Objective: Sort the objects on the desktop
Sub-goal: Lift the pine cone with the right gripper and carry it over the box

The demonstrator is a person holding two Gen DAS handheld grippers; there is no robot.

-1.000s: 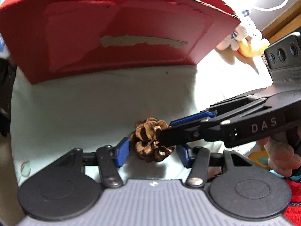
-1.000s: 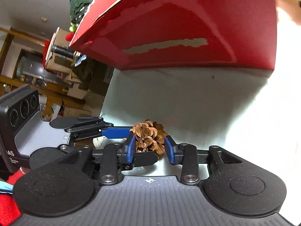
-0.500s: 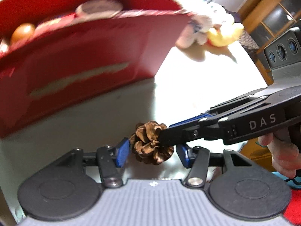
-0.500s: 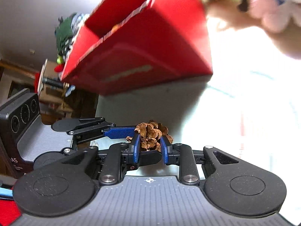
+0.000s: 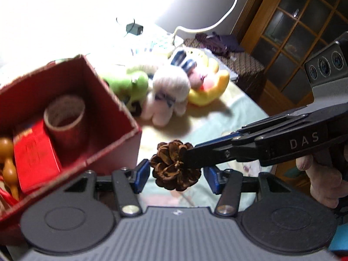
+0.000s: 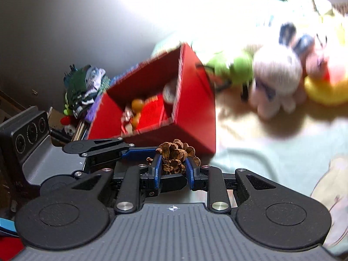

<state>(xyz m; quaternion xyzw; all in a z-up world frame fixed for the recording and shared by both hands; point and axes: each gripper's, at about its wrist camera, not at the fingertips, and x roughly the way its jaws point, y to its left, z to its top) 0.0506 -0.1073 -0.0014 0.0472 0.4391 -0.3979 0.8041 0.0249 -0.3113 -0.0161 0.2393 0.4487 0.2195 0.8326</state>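
In the left wrist view, the left gripper (image 5: 176, 175) stands apart, its blue pads either side of the pine cone (image 5: 175, 165) without clearly pressing it. The right gripper (image 5: 189, 155) reaches in from the right, clamped on the cone. The red box (image 5: 113, 150) lies ahead and to the left, its opening facing up.

In the right wrist view, the right gripper (image 6: 173, 169) pinches the pine cone (image 6: 176, 154) between both pads. The red box (image 6: 195, 113) sits just beyond the fingertips, slightly left, so the carrying hand probably needs only a short forward reach.

"DAS" stands in pale letters on the black side of the right hand-held gripper (image 5: 191, 163), just beside the pine cone (image 5: 175, 165); no other text is legible.
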